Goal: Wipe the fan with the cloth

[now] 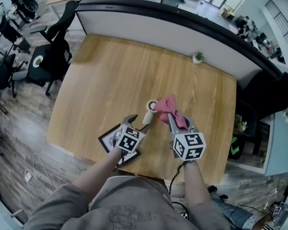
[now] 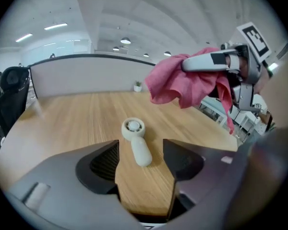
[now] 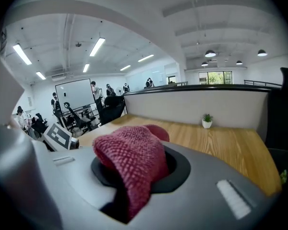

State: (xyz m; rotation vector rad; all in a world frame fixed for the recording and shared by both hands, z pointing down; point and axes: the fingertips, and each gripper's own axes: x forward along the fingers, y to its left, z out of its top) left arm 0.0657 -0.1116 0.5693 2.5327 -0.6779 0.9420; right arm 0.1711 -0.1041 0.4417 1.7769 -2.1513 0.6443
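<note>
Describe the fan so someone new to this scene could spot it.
On the big wooden table, look near the front middle. The handheld fan lies flat on the bare wood. It is cream-white, a round head on a stubby handle, unlike the pink cloth held up beside it or the potted plant at the far edge.

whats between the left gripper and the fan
Nothing but bare table; the left gripper view shows the fan lying ahead of the open left gripper.

You have no words or numbers to read here. The cube [image 1: 129, 139] on your left gripper [image 1: 137, 121], at 7 o'clock, and the cube [image 1: 188, 146] on your right gripper [image 1: 170, 112], at 5 o'clock, show only black and white squares. The print on your shirt [image 1: 129, 210], at 6 o'clock, is too blurry.
</note>
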